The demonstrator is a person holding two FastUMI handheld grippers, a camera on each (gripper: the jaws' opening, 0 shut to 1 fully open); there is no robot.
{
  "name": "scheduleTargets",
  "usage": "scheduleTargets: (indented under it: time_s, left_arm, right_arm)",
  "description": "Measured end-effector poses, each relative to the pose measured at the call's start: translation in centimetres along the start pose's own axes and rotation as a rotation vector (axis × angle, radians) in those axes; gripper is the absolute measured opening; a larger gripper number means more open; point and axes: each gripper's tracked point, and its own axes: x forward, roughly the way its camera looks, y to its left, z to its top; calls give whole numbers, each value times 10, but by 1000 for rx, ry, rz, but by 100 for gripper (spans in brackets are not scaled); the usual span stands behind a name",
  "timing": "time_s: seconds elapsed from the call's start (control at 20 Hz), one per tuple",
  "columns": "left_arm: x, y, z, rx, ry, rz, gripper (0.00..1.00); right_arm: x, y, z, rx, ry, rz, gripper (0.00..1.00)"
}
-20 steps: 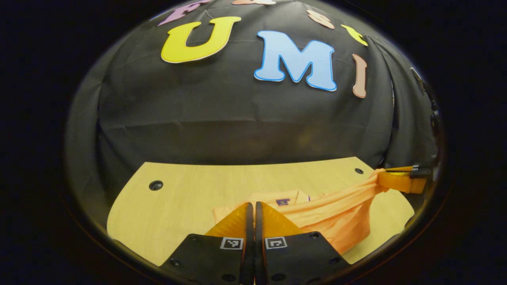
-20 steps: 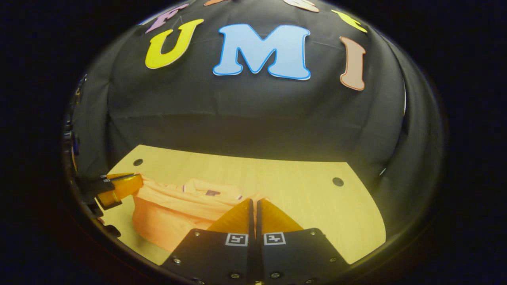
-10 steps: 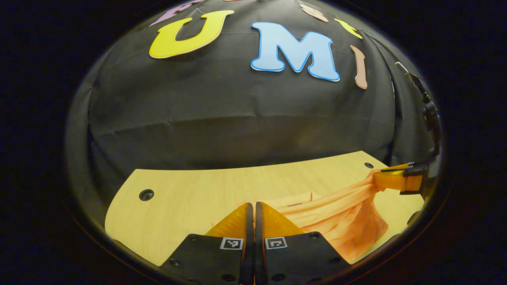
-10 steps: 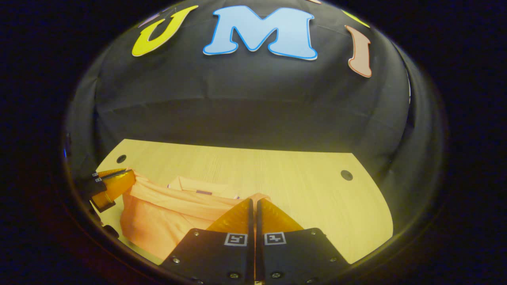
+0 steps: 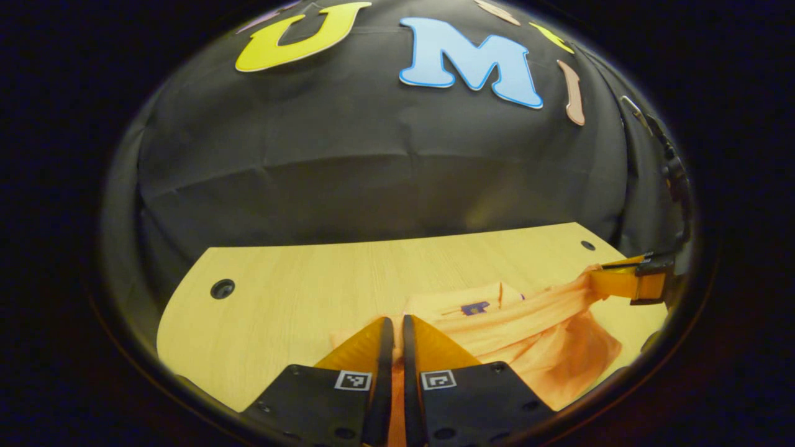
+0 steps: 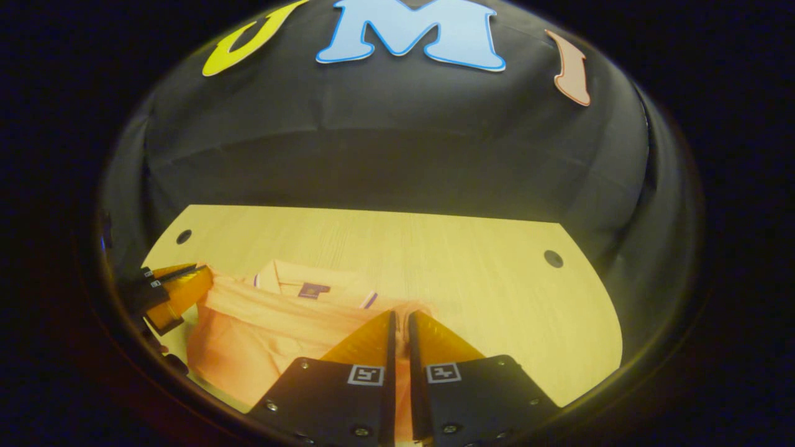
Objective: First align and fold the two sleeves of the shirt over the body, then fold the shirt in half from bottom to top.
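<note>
One orange polo shirt (image 5: 528, 329) lifted by its hem over a pale wooden table (image 5: 298, 292), two grippers, left gripper (image 5: 392, 323) and right gripper (image 6: 398, 316) each clenched on shirt fabric, black cloth booth wall (image 6: 397, 136) behind.

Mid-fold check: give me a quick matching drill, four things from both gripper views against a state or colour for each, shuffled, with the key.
Things:
1. shirt
2. collar tag
3. table
4. left gripper

States or colours:
A. light wood with dark round holes
B. purple
C. shut on the hem
D. orange, its hem lifted by both grippers

Pairs: 1-D, 2-B, 3-A, 4-C
</note>
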Motion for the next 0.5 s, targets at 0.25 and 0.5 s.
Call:
scheduleTargets:
  time_s: [0.25,0.5]
  left_arm:
    - [-15,-1,6,-4,-6,-6,39]
    - [-39,-7,19,6,-40,-7,65]
  right_arm:
    - [-12,1,-4,6,4,2,24]
    - [-30,-3,-9,7,2,6,70]
